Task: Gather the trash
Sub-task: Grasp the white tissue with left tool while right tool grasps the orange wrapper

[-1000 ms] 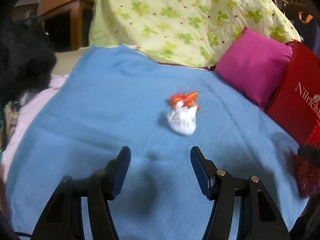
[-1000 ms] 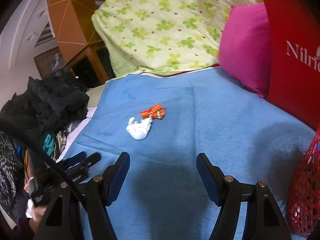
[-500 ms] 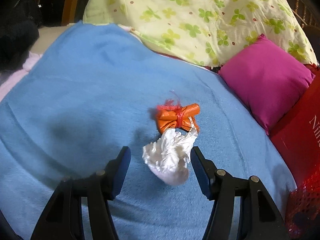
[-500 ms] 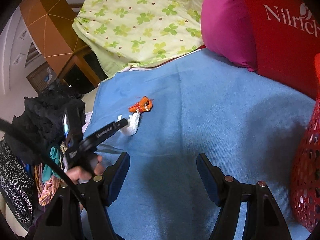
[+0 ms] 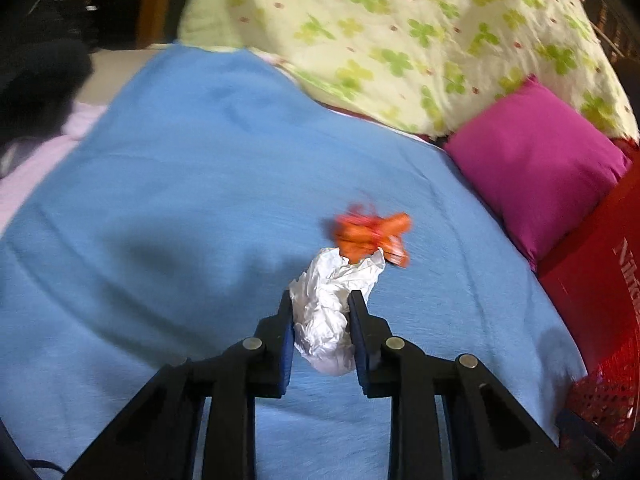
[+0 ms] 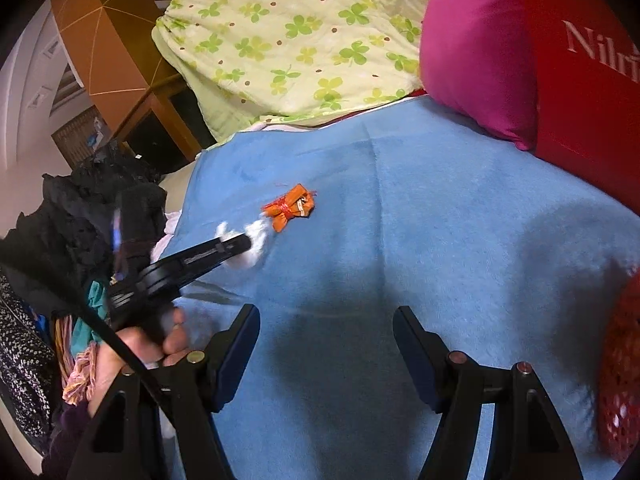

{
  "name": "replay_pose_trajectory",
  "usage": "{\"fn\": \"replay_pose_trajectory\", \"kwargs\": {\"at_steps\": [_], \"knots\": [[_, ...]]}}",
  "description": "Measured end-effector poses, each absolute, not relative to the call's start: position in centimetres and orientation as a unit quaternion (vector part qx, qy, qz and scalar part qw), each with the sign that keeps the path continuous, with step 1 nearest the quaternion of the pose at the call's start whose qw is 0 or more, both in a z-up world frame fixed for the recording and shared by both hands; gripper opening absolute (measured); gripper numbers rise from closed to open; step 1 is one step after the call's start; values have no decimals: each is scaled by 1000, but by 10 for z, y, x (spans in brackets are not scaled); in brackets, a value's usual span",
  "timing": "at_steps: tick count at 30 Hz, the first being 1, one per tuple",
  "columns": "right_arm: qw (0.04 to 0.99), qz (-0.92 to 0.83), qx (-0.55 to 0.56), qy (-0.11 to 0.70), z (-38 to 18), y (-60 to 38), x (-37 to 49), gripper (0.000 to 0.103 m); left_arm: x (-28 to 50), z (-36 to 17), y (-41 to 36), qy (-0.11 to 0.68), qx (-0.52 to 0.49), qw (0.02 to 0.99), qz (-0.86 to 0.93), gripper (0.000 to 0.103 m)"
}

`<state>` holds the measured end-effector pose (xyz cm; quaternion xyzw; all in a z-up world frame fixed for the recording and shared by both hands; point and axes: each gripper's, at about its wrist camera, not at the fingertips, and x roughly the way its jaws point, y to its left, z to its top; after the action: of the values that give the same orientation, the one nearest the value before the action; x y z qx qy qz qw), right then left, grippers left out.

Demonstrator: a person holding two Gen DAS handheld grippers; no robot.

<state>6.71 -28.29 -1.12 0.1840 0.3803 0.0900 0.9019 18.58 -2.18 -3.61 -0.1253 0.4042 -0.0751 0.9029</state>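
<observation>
Closing in on a crumpled white paper ball, the left gripper has one blue pad on each side of it, and the pads look like they press its sides. The ball sits low in the middle of the left wrist picture, on a blue blanket. It is longer than it is wide. Its long way runs from the bottom of the picture up toward the top right, and its thin end points at an orange wrapper. The wrapper lies just past that end, touching or almost touching it; its long way runs left to right. In the right wrist picture, a hand at the lower left holds the left gripper. The right gripper has its jaws wide apart with nothing between them. A pink pillow is at the right.
</observation>
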Motion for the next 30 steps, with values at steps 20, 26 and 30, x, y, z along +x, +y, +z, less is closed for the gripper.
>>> {"fn": "replay_pose_trajectory", "kwargs": {"at_steps": [20, 26, 30], "knots": [[791, 57, 361, 490, -72, -230, 283, 73, 185, 6, 60, 357, -120, 926, 23, 27], [795, 1, 366, 483, -76, -221, 305, 73, 184, 10, 60, 354, -132, 926, 16, 27], [812, -21, 319, 489, -72, -209, 315, 70, 183, 10, 60, 357, -133, 925, 15, 27]]}}
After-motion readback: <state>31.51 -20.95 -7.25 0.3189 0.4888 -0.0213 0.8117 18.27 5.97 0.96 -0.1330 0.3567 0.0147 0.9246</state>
